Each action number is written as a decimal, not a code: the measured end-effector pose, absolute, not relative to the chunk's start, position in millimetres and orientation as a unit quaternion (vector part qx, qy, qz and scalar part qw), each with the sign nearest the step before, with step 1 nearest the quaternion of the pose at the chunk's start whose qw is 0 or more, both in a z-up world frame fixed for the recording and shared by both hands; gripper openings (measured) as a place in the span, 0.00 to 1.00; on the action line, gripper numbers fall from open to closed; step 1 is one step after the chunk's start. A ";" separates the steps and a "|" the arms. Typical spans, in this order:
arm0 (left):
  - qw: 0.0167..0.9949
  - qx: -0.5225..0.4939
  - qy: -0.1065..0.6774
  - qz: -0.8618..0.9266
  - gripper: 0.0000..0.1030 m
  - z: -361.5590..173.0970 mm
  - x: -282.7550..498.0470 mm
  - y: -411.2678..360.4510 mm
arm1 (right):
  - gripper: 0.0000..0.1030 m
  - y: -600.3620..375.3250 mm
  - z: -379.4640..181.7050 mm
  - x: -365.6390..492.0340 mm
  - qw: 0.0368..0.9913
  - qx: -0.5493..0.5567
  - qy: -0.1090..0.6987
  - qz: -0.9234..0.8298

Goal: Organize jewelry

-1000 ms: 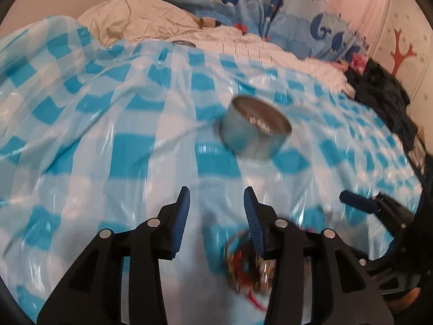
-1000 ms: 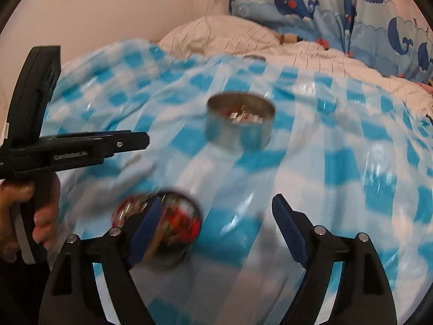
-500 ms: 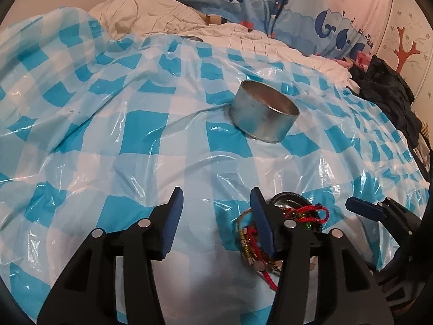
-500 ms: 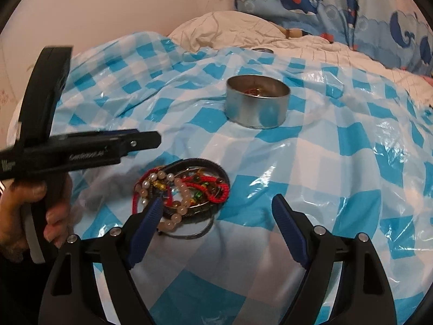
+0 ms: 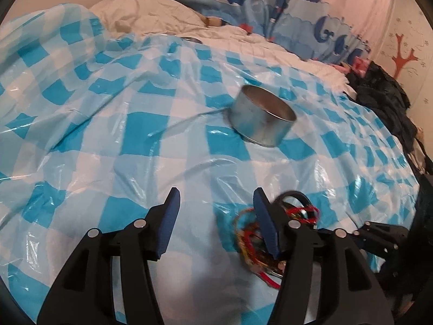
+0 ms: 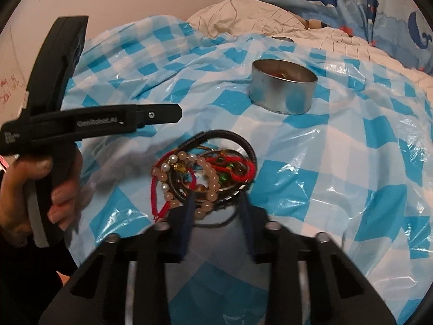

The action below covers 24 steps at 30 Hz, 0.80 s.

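A heap of bracelets [image 6: 205,170] is seen lying on a blue and white checked plastic sheet [image 6: 311,189] that is spread over a bed. Pink beads, red cords, green beads and a dark leather band are tangled together in the heap. A round metal tin [image 6: 282,89] is set farther back on the sheet, well apart from the heap, and something small and reddish is seen inside it. The right tongs [image 6: 216,203] are held low at the near edge of the heap, with their blue tips spread a little and nothing pinched between them. The left tongs [image 5: 215,211] are held spread wide over the bare sheet, just beside the heap, and nothing is held in them. A white pillow [image 5: 151,13] and a whale cloth [image 5: 243,0] are seen at the back.
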<state>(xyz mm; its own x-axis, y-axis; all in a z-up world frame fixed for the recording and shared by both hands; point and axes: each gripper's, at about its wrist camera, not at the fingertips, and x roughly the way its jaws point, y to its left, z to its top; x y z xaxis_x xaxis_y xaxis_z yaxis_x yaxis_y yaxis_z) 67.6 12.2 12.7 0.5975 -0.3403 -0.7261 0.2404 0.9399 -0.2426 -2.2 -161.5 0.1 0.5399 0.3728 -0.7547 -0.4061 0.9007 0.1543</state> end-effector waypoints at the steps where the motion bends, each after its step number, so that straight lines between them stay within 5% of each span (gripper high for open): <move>1: 0.891 -0.055 0.416 -0.175 0.52 15.1 63.9 9.3 | 0.08 -162.9 0.6 -2.6 0.876 -0.014 0.426 0.224; 19: 0.886 -0.003 0.403 -0.230 0.57 8.9 49.5 -36.2 | 0.08 -210.1 10.5 -18.9 0.908 0.004 0.406 0.104; 24: 0.873 0.001 0.431 -0.229 0.27 -2.7 56.8 -40.5 | 0.15 -213.6 2.1 -15.0 0.901 0.008 0.423 0.099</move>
<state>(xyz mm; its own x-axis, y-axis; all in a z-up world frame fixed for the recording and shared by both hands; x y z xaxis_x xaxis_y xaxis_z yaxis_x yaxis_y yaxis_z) 56.8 -40.5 -2.7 0.5226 -0.3994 -0.7533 0.4008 0.8949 -0.1964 -15.0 -213.6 2.1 0.6221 0.1854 -0.7607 -0.1711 0.9803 0.0990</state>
